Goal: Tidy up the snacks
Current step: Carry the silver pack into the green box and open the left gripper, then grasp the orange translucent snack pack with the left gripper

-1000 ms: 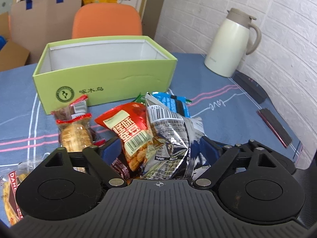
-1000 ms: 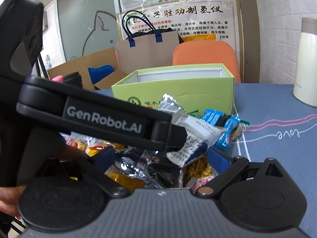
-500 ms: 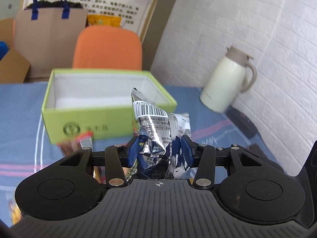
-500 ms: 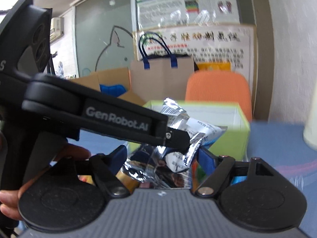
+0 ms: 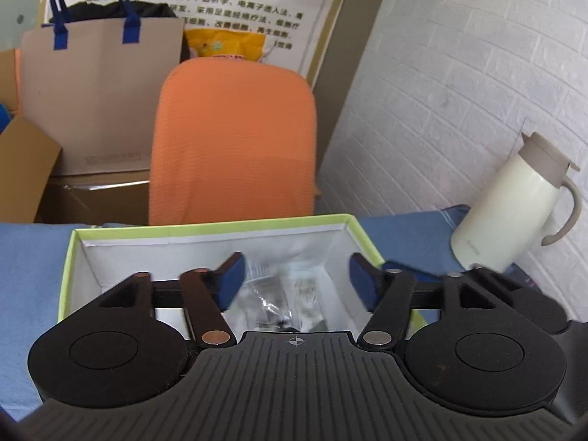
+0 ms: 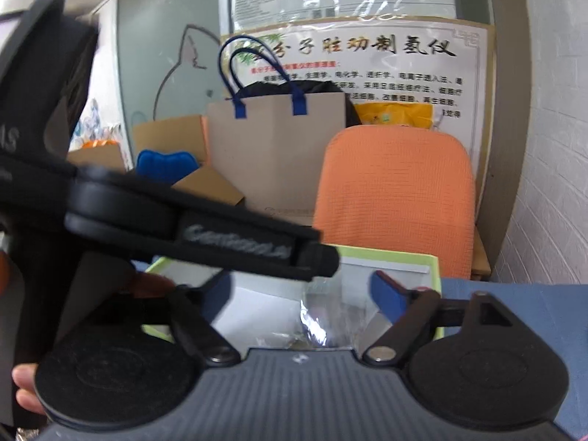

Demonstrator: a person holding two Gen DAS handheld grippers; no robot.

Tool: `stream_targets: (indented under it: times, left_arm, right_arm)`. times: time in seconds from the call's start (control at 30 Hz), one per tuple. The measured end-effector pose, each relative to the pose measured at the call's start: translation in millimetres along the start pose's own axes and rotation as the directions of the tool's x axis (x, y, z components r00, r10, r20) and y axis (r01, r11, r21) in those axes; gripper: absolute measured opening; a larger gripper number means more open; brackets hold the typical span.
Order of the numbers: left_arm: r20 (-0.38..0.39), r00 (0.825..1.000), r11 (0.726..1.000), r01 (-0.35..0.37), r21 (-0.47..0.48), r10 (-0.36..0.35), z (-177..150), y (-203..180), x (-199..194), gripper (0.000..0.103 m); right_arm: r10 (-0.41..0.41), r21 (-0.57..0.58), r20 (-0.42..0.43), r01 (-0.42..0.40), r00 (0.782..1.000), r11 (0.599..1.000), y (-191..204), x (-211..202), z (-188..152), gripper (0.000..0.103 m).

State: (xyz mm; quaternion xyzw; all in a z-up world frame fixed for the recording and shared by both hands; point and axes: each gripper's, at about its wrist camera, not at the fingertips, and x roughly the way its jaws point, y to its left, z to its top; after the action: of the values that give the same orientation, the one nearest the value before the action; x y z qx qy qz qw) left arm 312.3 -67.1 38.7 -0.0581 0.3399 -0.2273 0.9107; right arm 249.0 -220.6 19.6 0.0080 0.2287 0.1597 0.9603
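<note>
— Hovering over the green box (image 5: 70, 257), the left tongs (image 5: 296, 275) have their blue pads (image 5: 231, 275) apart and the jaws are opening; what lies between them?

— A silver snack packet (image 5: 272, 294), blurred, sits in the gap between the pads and touches neither. It shows against the white inside of the box, though whether it rests on the bottom cannot be told.

— And the right tongs (image 6: 305, 297)?

— Their jaws are opening too, with the pads wide apart. A second shiny snack packet (image 6: 323, 312), also blurred, is between them, nearer the right pad, over the inside of the same box (image 6: 433, 261). The black body of the left tool crosses the left part of that view, and a person's fingers (image 6: 22, 386) show at the lower left edge.

— What surrounds the box?

— It stands on a worktop (image 5: 29, 264) covered in blue cloth. A cream jug (image 5: 514, 205) stands to the right by the white brick wall, well apart from the box. Behind the worktop is an orange chair (image 5: 235, 139), and further back a paper bag (image 5: 99, 84) with blue handles.
</note>
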Motion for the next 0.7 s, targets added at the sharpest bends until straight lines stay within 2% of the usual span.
stream_targets:
  times: [0.03, 0.1, 0.13, 0.3, 0.43, 0.53, 0.63, 0.7]
  left_arm:
    - [0.029, 1.0, 1.0, -0.002, 0.012, 0.001, -5, 0, -8, 0.064]
    - [0.081, 0.997, 0.999, -0.007, 0.046, 0.003, -17, -2, -29, 0.072]
    - [0.097, 0.995, 0.998, -0.011, 0.063, 0.005, -23, -2, -41, 0.073]
    - [0.134, 0.991, 0.998, 0.012, 0.07, -0.022, -65, 6, -102, 0.076]
    - [0.113, 0.99, 0.995, 0.07, 0.076, -0.079, -112, 11, -146, 0.077]
    - [0.096, 0.991, 0.995, 0.093, 0.035, -0.096, -149, 16, -172, 0.077]
    - [0.087, 0.994, 0.997, 0.066, -0.04, -0.062, -178, 23, -190, 0.076]
    - [0.076, 0.995, 0.994, 0.068, -0.091, -0.061, -192, 31, -201, 0.077]
  right_arm:
    - [0.002, 0.011, 0.026, -0.003, 1.0, 1.0, -1, -12, -3, 0.094]
    - [0.018, 0.022, 0.076, -0.02, 0.997, 1.0, 0, -37, -11, 0.102]
    - [0.026, 0.023, 0.1, -0.028, 0.995, 0.999, 2, -52, -18, 0.102]
    - [0.034, 0.049, 0.074, -0.038, 0.997, 0.998, 19, -107, -60, 0.102]
    - [0.146, 0.07, 0.004, -0.146, 0.989, 0.987, 52, -140, -106, 0.103]
    - [0.253, 0.037, -0.069, -0.251, 0.965, 0.967, 83, -140, -134, 0.102]
    - [0.251, -0.024, -0.132, -0.256, 0.959, 0.966, 101, -122, -148, 0.102]
    - [0.21, -0.053, -0.204, -0.225, 0.956, 0.973, 109, -108, -155, 0.102]
